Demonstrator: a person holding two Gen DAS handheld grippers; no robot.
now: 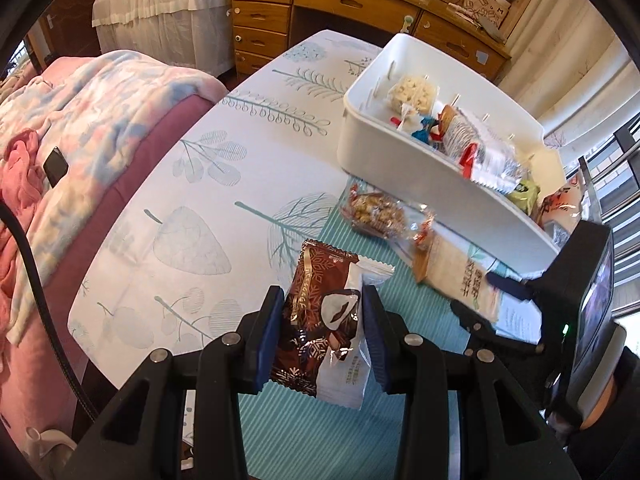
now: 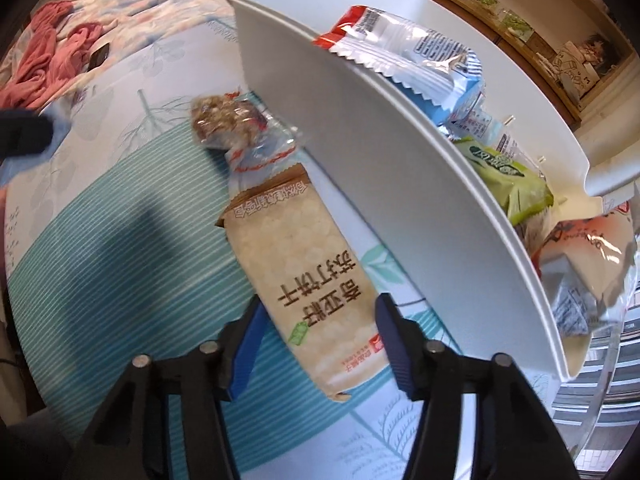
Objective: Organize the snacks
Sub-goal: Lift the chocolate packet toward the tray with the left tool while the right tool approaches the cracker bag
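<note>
Item: brown chocolate snack packet (image 1: 320, 320), pinched by our left gripper (image 1: 322, 336) above the bench (image 1: 192, 200); thin wrapper could slip free.

Item: cracker packet (image 2: 308, 264) flat on bench beside white organizer box (image 2: 360, 160); right gripper (image 2: 316, 344) fingers straddle it, not pressing; they may skid off.
</note>
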